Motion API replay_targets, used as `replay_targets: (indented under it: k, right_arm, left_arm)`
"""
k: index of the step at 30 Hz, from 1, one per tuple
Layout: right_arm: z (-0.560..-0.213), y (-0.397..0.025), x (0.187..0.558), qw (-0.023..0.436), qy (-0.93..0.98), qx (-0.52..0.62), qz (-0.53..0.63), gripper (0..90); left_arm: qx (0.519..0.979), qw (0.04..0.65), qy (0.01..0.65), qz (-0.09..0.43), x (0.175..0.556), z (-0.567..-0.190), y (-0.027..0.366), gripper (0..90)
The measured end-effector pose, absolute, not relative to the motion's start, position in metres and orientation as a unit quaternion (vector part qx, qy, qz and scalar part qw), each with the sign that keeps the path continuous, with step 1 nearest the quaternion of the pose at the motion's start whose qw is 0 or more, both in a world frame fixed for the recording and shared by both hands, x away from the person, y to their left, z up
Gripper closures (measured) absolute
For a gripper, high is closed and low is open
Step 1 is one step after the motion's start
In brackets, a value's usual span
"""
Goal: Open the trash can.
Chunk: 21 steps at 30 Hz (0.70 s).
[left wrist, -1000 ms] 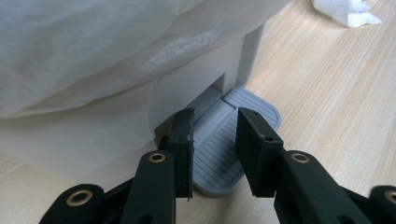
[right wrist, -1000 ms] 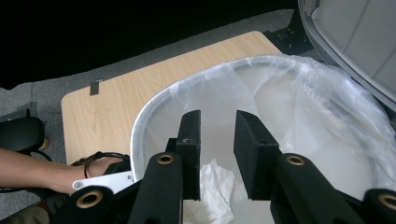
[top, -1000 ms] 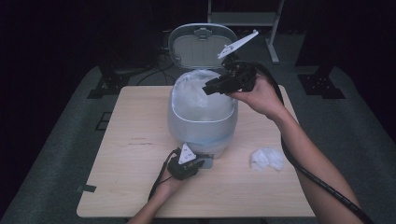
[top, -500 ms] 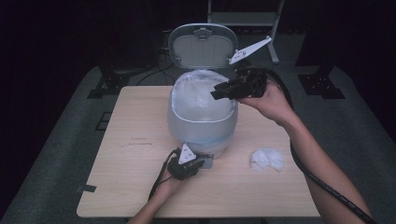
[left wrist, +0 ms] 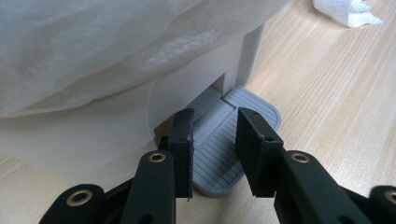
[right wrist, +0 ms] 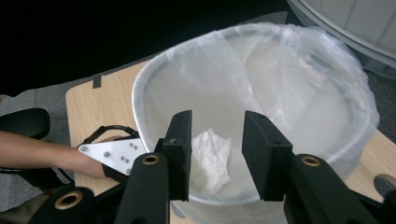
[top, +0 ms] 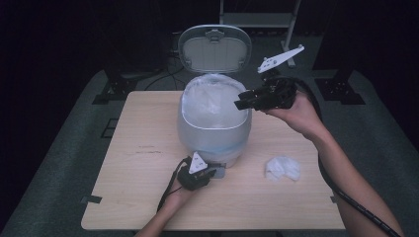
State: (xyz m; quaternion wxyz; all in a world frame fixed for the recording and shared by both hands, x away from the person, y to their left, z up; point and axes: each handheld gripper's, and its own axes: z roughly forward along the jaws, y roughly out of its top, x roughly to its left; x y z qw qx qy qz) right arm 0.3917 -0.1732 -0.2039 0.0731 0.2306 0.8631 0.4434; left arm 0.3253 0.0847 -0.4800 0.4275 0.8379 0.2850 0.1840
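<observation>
1. A pale pedal bin (top: 213, 133) was seen standing near the middle of a wooden table (top: 133, 168), with its lid (top: 214, 48) raised upright behind it.
2. The bin was lined with a clear plastic bag (right wrist: 299, 70), folded over the rim.
3. A crumpled white tissue (right wrist: 211, 161) was seen lying inside the lined bin, at the bottom.
4. The right gripper (top: 243, 102) was held above the bin's right rim, its jaws parted with nothing between them, pointing over the opening.
5. The left gripper (top: 213, 173) was placed low at the bin's front, on the grey ribbed pedal (left wrist: 224, 149); its jaws were parted narrowly, with nothing clamped between them.
6. A second crumpled tissue (top: 282, 168) was seen lying on the table, to the right of the bin and apart from it.
</observation>
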Motion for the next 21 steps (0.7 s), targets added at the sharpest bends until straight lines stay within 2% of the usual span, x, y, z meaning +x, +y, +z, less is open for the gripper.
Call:
replay_targets:
  k: [21]
  right_arm:
    - [-0.227, -0.205, 0.388, 0.073, 0.856, 0.253, 0.444, 57.2]
  left_arm:
    - [0.838, 0.426, 0.285, 0.184, 0.325, -0.480, 0.085, 67.6]
